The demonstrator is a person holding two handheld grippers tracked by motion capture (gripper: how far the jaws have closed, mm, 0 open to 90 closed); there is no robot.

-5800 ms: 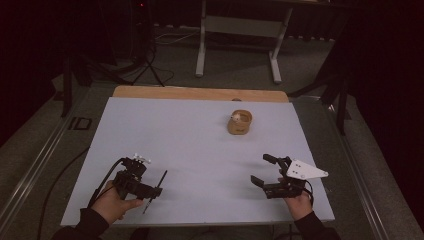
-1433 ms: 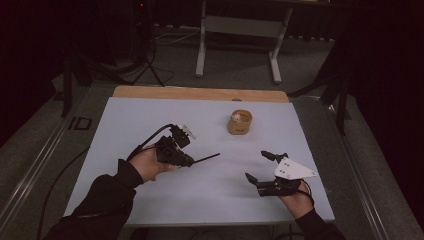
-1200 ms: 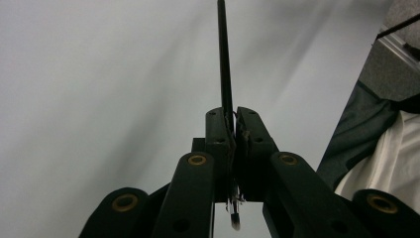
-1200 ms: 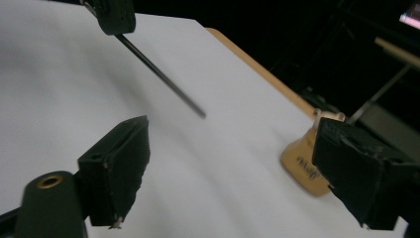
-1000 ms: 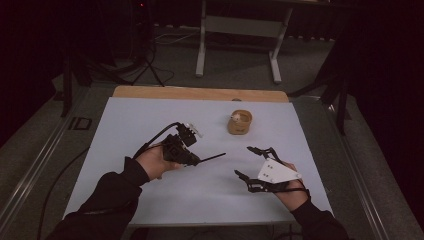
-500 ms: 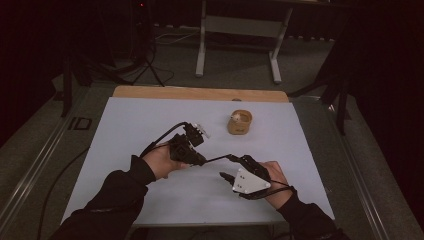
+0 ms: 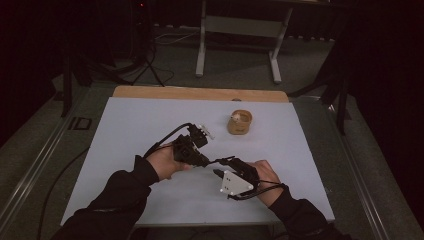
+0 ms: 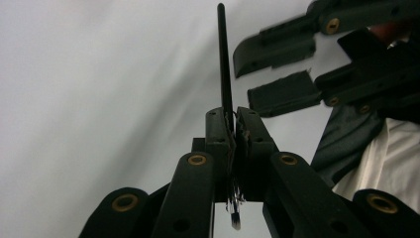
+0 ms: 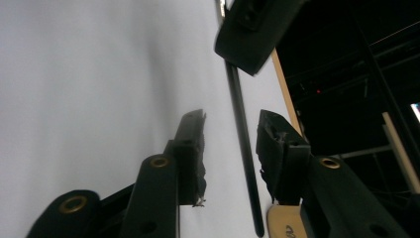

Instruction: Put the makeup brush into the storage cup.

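Observation:
A thin black stick [image 8: 223,59] stands straight out from my left gripper [image 8: 232,114], which is shut on its lower end. In the high view the left gripper [image 7: 204,160] hangs over the middle of the white table, and the stick [image 7: 217,160] points right toward my right gripper [image 7: 224,166]. In the right gripper view the right gripper [image 9: 230,126] is open and the stick [image 9: 242,148] runs between its two jaws without touching either pad. The left gripper [image 9: 252,29] shows at the top there. The right gripper [image 8: 280,72] shows open at upper right of the left gripper view.
A small tan wooden holder [image 7: 240,123] with something white in it stands on the white table [image 7: 145,120] behind the grippers, right of centre. A wooden strip [image 7: 200,93] lines the far edge. A metal stand [image 7: 240,30] is on the floor beyond.
The right hand has swung left across the table until its open jaws straddle the stick. The left gripper, still holding the stick, has drifted slightly right and nearer.

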